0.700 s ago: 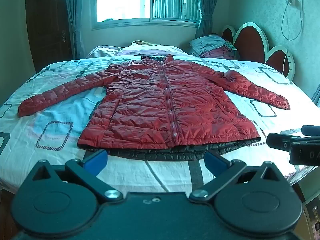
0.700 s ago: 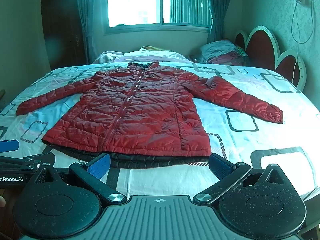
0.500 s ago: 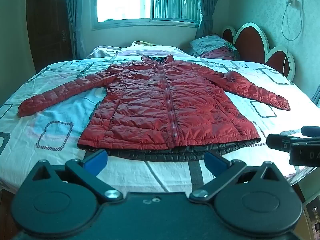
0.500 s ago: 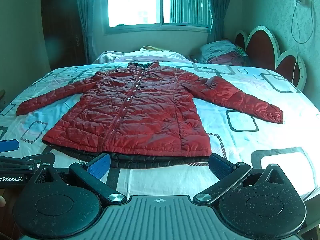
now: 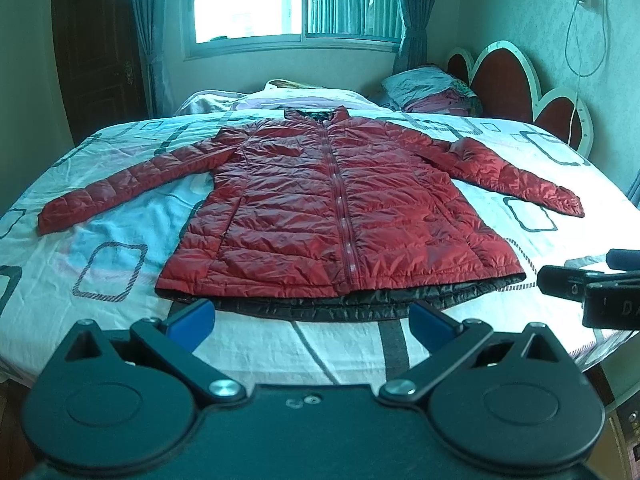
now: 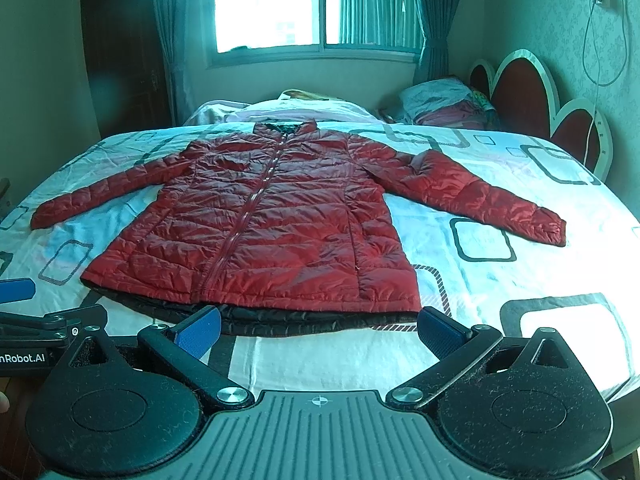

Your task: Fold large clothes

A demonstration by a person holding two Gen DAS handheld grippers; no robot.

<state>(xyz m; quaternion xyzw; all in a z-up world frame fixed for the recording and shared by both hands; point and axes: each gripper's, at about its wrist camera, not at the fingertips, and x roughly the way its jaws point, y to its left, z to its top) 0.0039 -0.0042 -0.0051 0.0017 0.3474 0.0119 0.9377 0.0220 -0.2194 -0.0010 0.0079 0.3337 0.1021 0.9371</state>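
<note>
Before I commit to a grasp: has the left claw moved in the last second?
No. In its own view the left claw sits the same against the red quilted jacket's dark hem; jaws open, empty.

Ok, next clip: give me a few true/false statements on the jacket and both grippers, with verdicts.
1. The red jacket lies flat on the bed, both sleeves spread out. True.
2. The left gripper is shut on the hem. False: its jaws are open, holding nothing.
3. The jacket's front is closed. True.
4. The right gripper holds a sleeve. False: it is open, short of the hem.
5. The jacket is already folded in half. False: unfolded.
</note>
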